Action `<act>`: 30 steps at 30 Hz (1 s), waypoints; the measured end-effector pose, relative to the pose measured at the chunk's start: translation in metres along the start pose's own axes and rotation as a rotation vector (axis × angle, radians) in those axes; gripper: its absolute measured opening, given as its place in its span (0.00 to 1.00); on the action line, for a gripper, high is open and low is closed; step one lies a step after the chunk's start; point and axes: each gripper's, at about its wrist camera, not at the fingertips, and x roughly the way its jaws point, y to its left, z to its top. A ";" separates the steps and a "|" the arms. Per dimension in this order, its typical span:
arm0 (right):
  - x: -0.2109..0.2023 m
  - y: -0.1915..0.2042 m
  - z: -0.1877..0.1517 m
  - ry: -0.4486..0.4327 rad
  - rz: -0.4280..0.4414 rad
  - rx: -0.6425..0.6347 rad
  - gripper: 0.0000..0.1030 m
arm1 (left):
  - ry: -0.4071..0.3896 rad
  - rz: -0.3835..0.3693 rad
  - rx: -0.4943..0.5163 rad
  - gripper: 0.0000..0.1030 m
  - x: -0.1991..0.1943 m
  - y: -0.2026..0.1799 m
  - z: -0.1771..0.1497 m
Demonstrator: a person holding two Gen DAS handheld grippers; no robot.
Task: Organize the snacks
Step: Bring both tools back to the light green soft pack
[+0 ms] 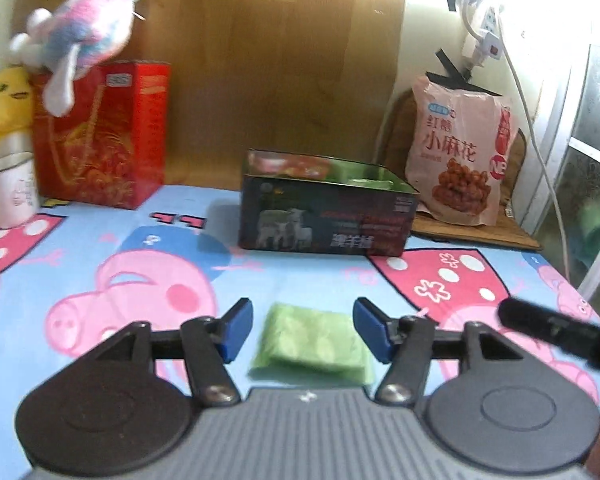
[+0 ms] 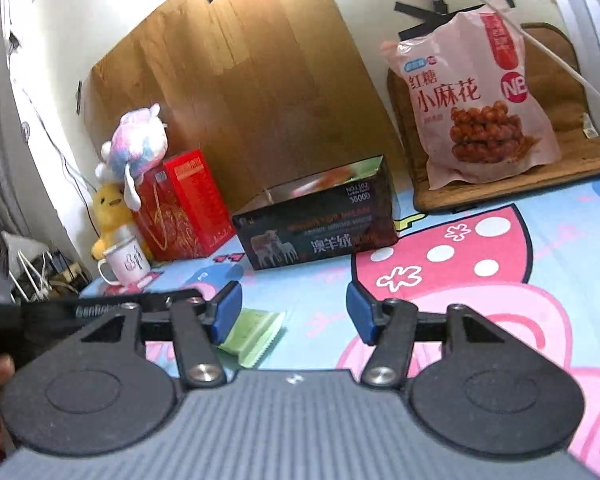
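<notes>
While lying flat on the blue cartoon-pig tablecloth [image 1: 100, 240] at lower centre of the left wrist view, small pale green snack packet [image 1: 314, 346] framed by left gripper [image 1: 302, 330], blue-padded jaws apart, not pressing it. Same packet at lower left of the right wrist view, partly behind the left pad of right gripper [image 2: 294, 312], jaws apart, nothing between. Dark open-topped cardboard box with sheep print [image 1: 324, 208] at centre. Pink snack bag with fried twists [image 1: 460, 152] upright at upper right. Red gift box [image 1: 100, 132], white mug [image 1: 10, 192], plush toys at left
</notes>
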 end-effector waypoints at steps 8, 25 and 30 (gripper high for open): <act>-0.018 0.012 -0.005 -0.044 0.015 0.009 0.68 | -0.088 0.078 0.030 0.83 -0.032 0.006 -0.007; -0.012 0.021 -0.009 -0.024 0.013 0.015 0.71 | -0.086 0.108 0.002 1.00 -0.032 0.020 -0.014; -0.009 0.022 -0.010 -0.017 0.007 0.015 0.72 | -0.063 0.118 -0.007 1.00 -0.027 0.025 -0.016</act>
